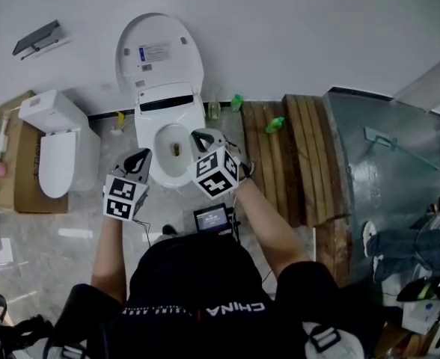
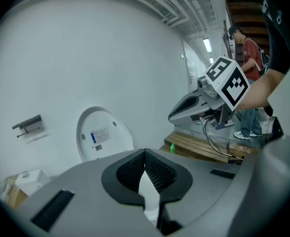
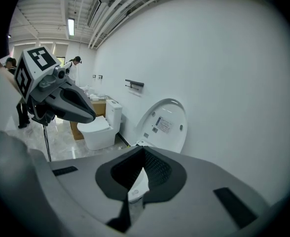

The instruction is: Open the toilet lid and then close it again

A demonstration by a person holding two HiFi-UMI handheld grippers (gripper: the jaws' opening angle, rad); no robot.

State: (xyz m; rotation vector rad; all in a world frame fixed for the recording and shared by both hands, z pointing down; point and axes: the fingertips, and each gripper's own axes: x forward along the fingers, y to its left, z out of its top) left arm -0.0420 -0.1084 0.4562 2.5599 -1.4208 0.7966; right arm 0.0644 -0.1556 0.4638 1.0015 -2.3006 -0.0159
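Near rim of toilet bowl partly hidden behind 2 grippers. Jaws fully together, nothing held: left gripper, right gripper. Far side: toilet lid upright against wall. 2 toilets total; 2nd toilet at left, closed.

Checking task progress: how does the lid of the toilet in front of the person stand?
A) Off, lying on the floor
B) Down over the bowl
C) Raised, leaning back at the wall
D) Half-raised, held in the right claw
C: the lid stands upright at the wall, and the bowl below it is uncovered.
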